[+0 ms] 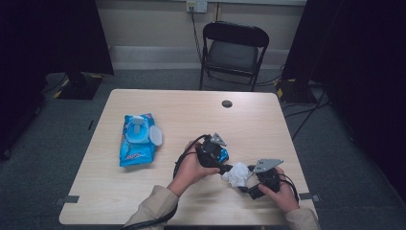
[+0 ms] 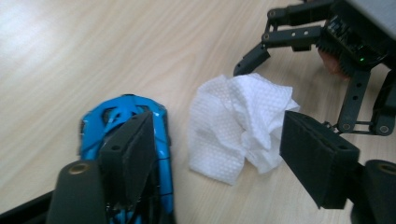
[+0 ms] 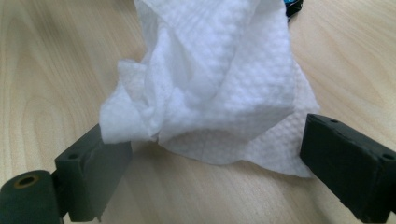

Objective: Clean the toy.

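Basically a crumpled wet wipe point(image 2: 240, 123): light, limp, a bit clingy, so it'll deform rather than slide. It lies on the table point(image 1: 182, 110) between the right gripper point(image 3: 212, 170) jaws, which stand apart; left edge touches one pad, no clamp. Left gripper point(image 2: 219, 158) jaws also apart, wipe just ahead, blue toy car point(image 2: 128, 140) under its left jaw. Best pinch: the bunched ridge. Wipe's underside is hidden, car's rear cut off.

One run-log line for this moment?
left tool: open, blue toy car beside it | right tool: open around white wipe | wipe pack: lid open
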